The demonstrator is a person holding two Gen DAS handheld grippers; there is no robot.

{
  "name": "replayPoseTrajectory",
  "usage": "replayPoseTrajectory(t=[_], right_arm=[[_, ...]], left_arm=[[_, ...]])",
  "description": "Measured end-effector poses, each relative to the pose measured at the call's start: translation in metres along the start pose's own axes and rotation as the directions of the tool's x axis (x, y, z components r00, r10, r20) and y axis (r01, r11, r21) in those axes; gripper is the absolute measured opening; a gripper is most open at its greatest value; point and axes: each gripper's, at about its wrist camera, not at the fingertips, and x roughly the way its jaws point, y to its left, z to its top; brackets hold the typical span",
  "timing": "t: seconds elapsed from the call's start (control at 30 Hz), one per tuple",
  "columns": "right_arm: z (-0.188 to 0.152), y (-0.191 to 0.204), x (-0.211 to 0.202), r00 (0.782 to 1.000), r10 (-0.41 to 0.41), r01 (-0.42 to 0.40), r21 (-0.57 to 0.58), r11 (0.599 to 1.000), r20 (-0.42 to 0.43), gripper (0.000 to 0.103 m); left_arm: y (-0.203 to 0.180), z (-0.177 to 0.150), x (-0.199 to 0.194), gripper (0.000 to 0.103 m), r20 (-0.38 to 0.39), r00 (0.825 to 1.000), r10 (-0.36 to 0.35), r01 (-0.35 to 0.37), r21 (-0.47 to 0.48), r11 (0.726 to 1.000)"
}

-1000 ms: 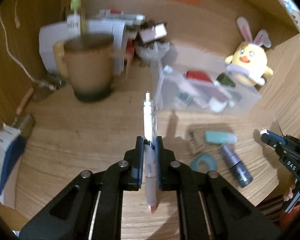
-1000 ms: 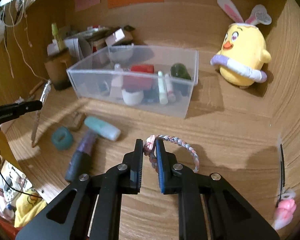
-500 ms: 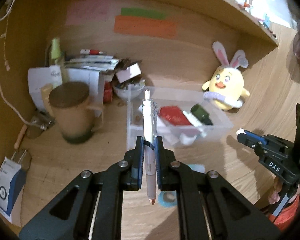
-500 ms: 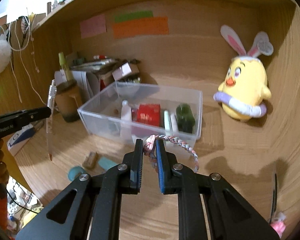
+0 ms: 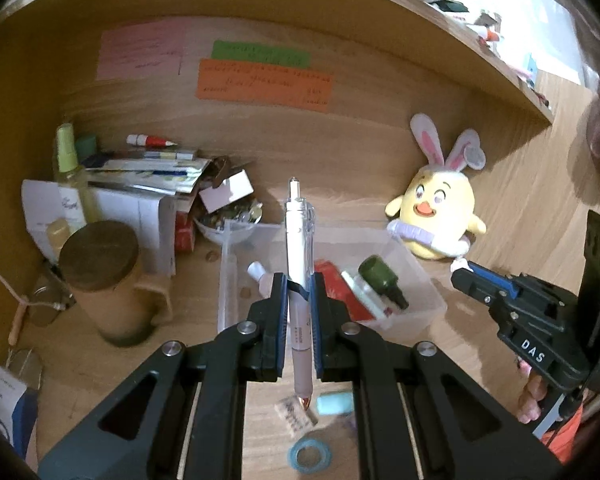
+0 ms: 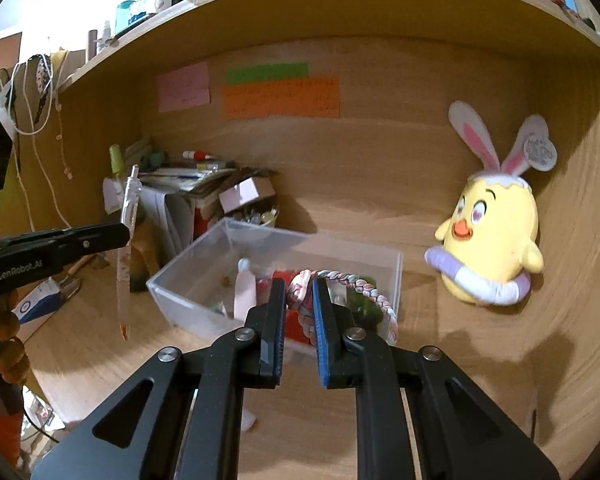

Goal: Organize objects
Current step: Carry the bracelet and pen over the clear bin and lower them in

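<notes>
White pen (image 5: 298, 240) clamped, left hand-held gripper (image 5: 298, 300) | braided bracelet (image 6: 374, 300) clamped, right hand-held gripper (image 6: 298, 300)

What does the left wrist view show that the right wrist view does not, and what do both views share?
Only the left wrist view shows the brown lidded mug, the teal tape ring and the small items lying on the desk below the pen's tip. Only the right wrist view shows the braided bracelet clamped in the right gripper, and the cords hanging at far left. Both show the pen held in the left gripper, the clear bin, the yellow bunny-eared plush and the coloured wall notes.
</notes>
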Motion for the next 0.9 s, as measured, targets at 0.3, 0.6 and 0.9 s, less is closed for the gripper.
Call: replayPoseTrajectory(t=[0.3,0.6,0.9], right_arm=[[0.015,0.0,0.032,1.0,-0.01,0.01,-0.008,1.0,-0.023,0.012],[0.014,0.005,0.075,0.995,-0.017,0.012,-0.054,0.998,-0.097,0.012],[0.007,0.01,0.117,0.982,-0.011,-0.004,-0.081,0.997,-0.191,0.012]], left_arm=[[0.003,0.024,0.037,0.01,-0.029,1.0,-0.009,0.009,-0.02,1.0],[0.01,0.033,0.08,0.01,-0.092,0.995,-0.03,0.023,-0.071,0.997],[0.009,0.031,0.123,0.01,-0.176,0.984,-0.041,0.026,-0.086,0.996]])
